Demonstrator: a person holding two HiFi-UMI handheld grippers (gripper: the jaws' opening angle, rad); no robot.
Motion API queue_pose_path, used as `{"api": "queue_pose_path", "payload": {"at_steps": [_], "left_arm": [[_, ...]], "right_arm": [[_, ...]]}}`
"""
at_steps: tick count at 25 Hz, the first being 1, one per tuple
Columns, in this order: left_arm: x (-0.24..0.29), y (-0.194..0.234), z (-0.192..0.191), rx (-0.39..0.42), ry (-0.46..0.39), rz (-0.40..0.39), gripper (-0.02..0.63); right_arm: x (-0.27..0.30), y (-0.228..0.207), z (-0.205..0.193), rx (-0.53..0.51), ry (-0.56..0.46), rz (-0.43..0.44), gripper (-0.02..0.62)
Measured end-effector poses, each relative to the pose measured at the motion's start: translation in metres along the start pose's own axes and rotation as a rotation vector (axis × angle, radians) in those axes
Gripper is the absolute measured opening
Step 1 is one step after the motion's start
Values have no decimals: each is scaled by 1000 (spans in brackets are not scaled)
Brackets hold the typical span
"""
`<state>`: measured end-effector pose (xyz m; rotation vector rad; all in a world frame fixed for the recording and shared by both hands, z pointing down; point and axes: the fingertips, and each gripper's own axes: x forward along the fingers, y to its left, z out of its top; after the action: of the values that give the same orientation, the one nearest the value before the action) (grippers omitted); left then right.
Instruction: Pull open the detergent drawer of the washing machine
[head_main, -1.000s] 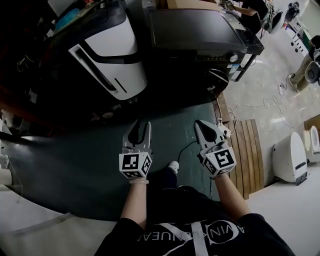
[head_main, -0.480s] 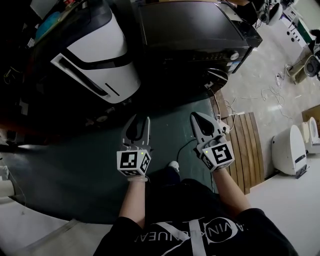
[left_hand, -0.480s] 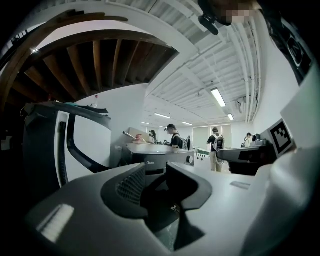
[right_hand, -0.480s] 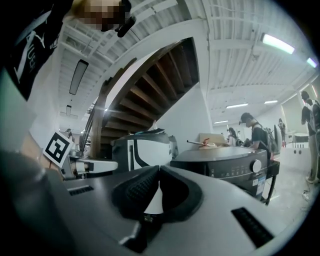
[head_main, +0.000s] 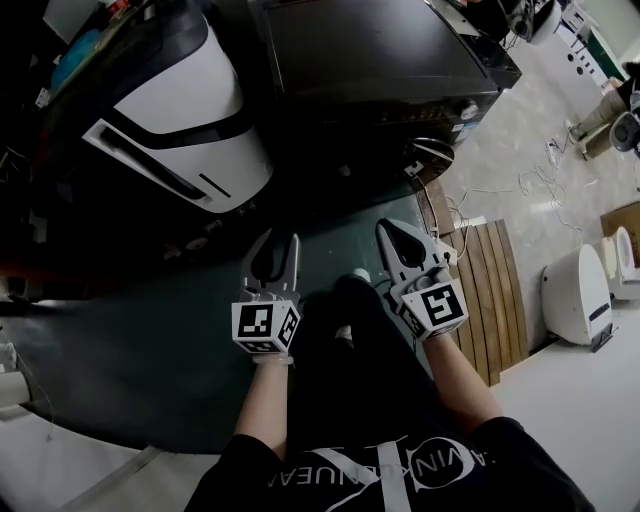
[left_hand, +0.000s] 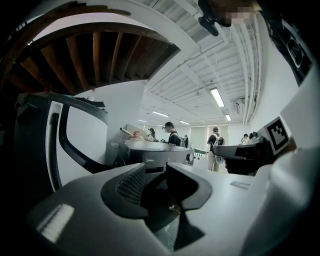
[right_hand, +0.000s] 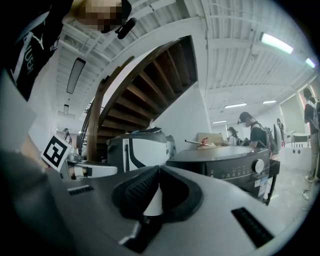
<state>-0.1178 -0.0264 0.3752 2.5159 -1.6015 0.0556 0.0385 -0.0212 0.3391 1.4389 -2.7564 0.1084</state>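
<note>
The dark washing machine stands at the top of the head view, its control panel and knob facing me. I cannot make out the detergent drawer on the dark front. My left gripper is held level over the green mat, short of the machine, open with nothing between its fingers. In the left gripper view the left gripper points at the machine. My right gripper is beside it, shut and empty. In the right gripper view the right gripper has its tips touching, with the machine ahead to the right.
A white and black appliance stands left of the washing machine. A wooden slatted pallet, a white appliance and floor cables lie to the right. A wooden staircase rises behind. Several people stand in the background.
Both grippers have come nearer the washing machine, side by side. The person's dark leg has stepped forward between them. Neither gripper's jaws have changed.
</note>
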Motion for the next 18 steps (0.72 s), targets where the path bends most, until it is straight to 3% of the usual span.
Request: {"api": "queue_pose_path", "payload": {"at_steps": [13,18], "left_arm": [[53,24,-14,-24,22,24,114],[91,24,-38,-35,63,11,114]], "right_arm": [[58,-32,-23,-5,24,47,12],[85,-56,-46,14,50,43,12]]}}
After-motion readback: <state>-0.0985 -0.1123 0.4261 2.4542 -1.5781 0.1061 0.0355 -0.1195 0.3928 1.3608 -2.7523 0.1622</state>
